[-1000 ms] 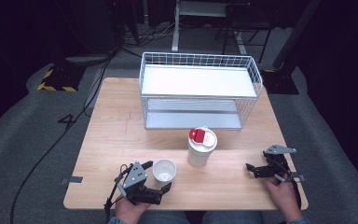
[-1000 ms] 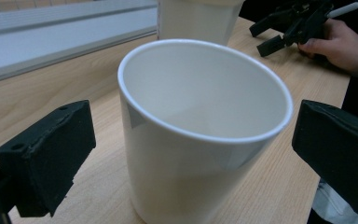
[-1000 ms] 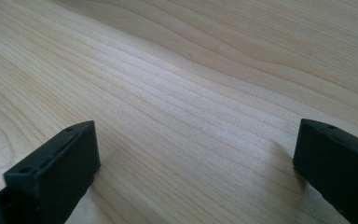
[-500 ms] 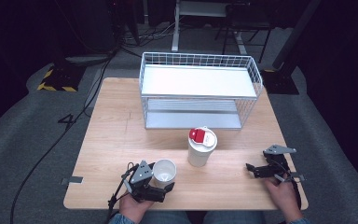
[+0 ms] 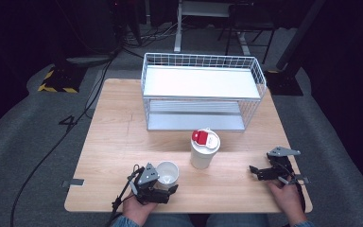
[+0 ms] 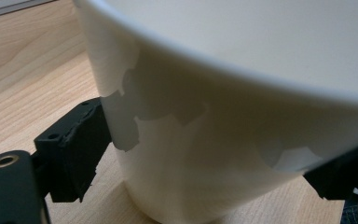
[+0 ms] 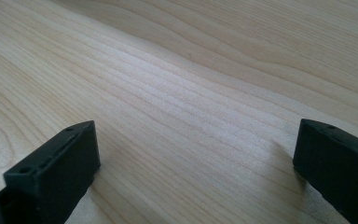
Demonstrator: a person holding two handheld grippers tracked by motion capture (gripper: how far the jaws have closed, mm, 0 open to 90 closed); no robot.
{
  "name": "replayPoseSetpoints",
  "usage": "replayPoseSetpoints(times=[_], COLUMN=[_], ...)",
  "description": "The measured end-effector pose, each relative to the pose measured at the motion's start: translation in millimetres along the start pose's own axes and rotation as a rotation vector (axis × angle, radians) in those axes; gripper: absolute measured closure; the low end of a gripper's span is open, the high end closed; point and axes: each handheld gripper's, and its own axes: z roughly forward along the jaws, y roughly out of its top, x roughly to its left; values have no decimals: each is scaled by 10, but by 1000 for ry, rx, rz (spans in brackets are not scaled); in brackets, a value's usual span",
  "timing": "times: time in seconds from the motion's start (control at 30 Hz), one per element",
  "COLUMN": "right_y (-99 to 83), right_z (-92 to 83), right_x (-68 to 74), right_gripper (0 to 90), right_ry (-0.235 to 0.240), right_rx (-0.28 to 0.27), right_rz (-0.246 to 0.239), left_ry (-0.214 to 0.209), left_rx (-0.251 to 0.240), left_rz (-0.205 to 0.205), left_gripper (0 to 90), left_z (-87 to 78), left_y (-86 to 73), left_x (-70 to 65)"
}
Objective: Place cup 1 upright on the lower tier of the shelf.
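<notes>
A small open white cup (image 5: 168, 170) stands near the table's front edge. My left gripper (image 5: 165, 182) lies level beside it, held by a hand. Its jaws have just been closing with the cup between them. In the left gripper view the cup (image 6: 242, 93) sits between the two black pads (image 6: 81, 144), which touch its sides. My right gripper (image 5: 256, 172) rests at the front right in the other hand, open. In the right gripper view its jaws (image 7: 196, 163) stand wide apart over bare wood.
A tall white cup with a red-and-white lid (image 5: 204, 149) stands just right of the small cup. A white wire basket rack (image 5: 201, 90) with two shelves stands at the back of the wooden table (image 5: 118, 137). Dark floor and cables surround the table.
My left gripper has shifted slightly toward the small cup and its jaws have closed in around it. The right gripper and the lidded cup have not moved.
</notes>
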Motion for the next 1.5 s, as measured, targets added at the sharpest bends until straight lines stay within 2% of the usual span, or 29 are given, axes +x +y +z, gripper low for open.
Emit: replayPoseSetpoints(times=[0.27, 0.43, 1.07, 1.17, 1.37, 1.5], right_y=[0, 0, 0, 0, 0, 0], right_z=[0, 0, 0, 0, 0, 0], right_x=[0, 0, 0, 0, 0, 0], right_gripper=[5, 5, 5, 5, 5, 5], right_ry=[0, 0, 0, 0, 0, 0], right_rx=[0, 0, 0, 0, 0, 0], right_rz=[0, 0, 0, -1, -1, -1], left_ry=[18, 43, 50, 55, 58, 64], left_rx=[25, 24, 24, 12, -1, 11], left_rz=[21, 40, 33, 33, 53, 62], left_gripper=[158, 216, 229, 229, 229, 229], left_z=[18, 5, -15, -44, -107, -146], left_y=[-11, -19, -10, 11, 71, 116], left_x=[-18, -28, -30, -50, -105, -125])
